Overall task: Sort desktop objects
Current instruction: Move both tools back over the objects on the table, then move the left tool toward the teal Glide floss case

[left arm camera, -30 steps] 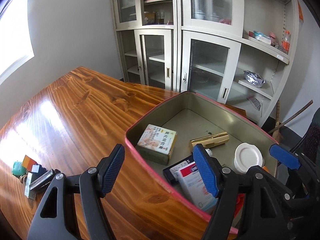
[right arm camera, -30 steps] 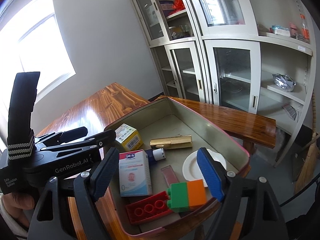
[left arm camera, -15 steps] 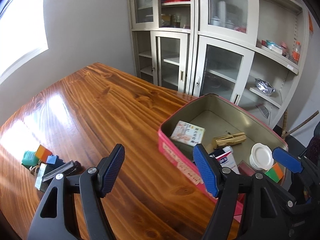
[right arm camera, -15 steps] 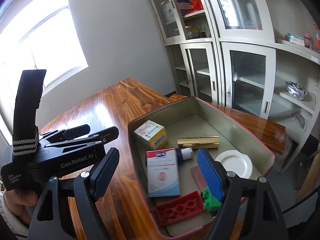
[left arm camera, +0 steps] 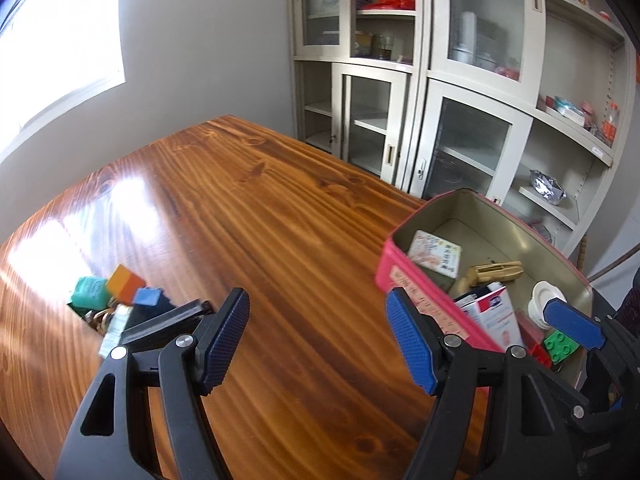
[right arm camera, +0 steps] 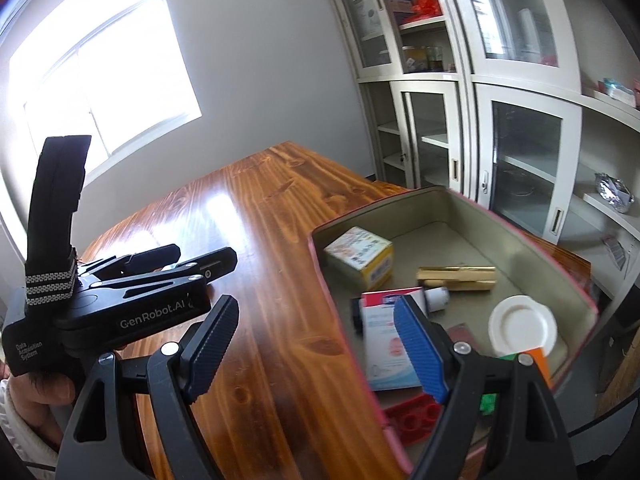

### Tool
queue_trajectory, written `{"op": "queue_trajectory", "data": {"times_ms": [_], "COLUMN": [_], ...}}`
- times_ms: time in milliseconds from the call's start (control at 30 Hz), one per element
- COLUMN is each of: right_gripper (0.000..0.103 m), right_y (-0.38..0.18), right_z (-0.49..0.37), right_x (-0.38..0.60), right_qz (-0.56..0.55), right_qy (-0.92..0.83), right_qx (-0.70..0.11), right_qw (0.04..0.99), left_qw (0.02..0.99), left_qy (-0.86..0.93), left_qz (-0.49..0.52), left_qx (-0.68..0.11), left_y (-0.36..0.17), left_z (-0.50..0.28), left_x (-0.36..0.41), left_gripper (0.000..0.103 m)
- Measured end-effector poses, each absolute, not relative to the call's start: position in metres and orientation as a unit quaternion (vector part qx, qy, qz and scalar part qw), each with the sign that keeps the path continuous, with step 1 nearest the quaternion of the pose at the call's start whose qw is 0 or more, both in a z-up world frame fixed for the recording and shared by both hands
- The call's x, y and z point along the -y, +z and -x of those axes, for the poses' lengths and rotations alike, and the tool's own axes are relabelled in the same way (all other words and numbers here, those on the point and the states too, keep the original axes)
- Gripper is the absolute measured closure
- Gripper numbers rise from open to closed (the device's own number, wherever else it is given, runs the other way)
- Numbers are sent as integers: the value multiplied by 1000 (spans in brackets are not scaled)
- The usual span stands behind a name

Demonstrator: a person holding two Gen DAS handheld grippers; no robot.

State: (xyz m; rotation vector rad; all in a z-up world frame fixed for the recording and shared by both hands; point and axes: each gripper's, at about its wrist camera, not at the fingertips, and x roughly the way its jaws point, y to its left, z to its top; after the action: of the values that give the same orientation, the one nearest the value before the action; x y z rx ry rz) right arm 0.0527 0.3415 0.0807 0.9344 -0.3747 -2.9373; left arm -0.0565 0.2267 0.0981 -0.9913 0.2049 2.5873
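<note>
Both tools pulled back from the tin [left arm camera: 404, 280], away toward the bare counter [left arm camera: 280, 220]; left tool [left arm camera: 316, 340] and right tool [right arm camera: 316, 348] wide open, nothing held. Tin now off to the right, boxes, white lid [right arm camera: 522, 326] and bricks already inside. Small pile of blocks [left arm camera: 116, 292] left on the counter, near the left tool, likely next to fetch

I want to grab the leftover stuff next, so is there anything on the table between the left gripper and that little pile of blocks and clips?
Nothing visible does. The left gripper is open and empty, and the pile lies just past its left finger, with only bare wooden table around it. The pink tin sits off to the other side.
</note>
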Motion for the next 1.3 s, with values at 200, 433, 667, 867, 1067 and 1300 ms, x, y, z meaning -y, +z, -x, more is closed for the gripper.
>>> {"op": "queue_trajectory", "data": {"times_ms": [200,433,667,867,1067,1300], "right_gripper": [20,20,19,19,19,19], "right_y": [80,77,73,65,56,49], "right_z": [-44,-38,-25,-12,-1,7], "right_x": [-314,-283,-249,-230,-218,-211], "right_qz": [-307,-319,-328,-342,-355,-369], "right_qy": [-944,-940,-935,-928,-922,-916], "right_qx": [111,100,84,78,74,71], "right_qw": [43,75,106,121,132,139], "left_qw": [154,111,53,24,-4,-15], "left_qy": [923,932,936,931,925,921], "left_qz": [343,340,348,365,379,390], "left_qx": [-77,-53,-22,-11,-9,-11], "left_y": [97,99,94,79,66,58], "left_z": [56,55,61,74,89,105], "left_x": [-197,-146,-87,-59,-36,-23], "left_gripper": [28,28,28,28,28,28]}}
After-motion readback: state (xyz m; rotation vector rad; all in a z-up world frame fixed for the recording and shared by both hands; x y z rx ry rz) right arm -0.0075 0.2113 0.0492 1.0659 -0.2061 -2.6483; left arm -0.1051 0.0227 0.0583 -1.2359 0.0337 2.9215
